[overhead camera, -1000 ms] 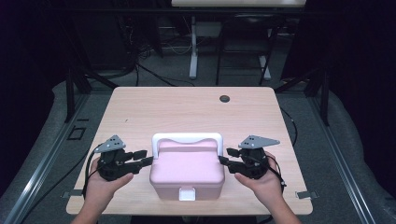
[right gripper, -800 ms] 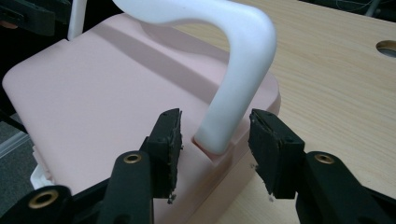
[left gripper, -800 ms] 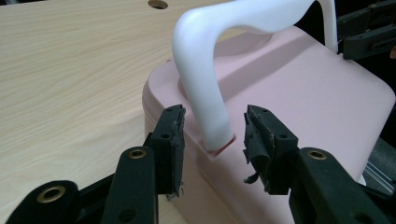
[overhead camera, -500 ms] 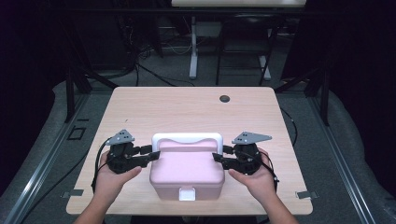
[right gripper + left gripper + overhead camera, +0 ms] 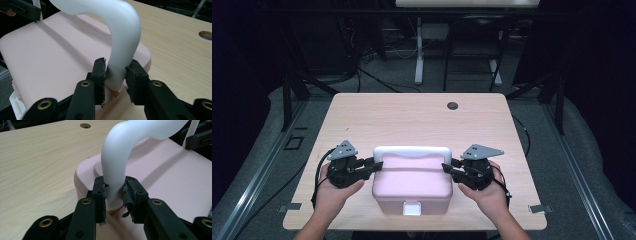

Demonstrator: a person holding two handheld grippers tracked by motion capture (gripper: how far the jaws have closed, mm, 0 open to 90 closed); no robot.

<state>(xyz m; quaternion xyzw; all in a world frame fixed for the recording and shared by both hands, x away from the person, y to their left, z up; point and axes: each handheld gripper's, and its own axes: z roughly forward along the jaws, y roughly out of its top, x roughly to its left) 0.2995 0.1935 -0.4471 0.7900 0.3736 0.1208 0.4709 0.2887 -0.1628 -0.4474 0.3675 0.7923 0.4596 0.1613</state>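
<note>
Pink plastic lidded box (image 5: 412, 182) sits near the table's (image 5: 412, 115) front edge. Left tongs (image 5: 373, 165) and right tongs (image 5: 447, 169), having just closed, pinch opposite legs of its white arched handle (image 5: 411, 151), likely for a balanced lift.

We saw pale wood-grain worktop (image 5: 377, 117), rectangular, rounded corners. Pink box (image 5: 412, 187) sat directly on it, near front edge, centred. Round cable hole (image 5: 453, 105) lay near far edge, right of centre, well apart from box. Dark floor (image 5: 257, 165) around it.
</note>
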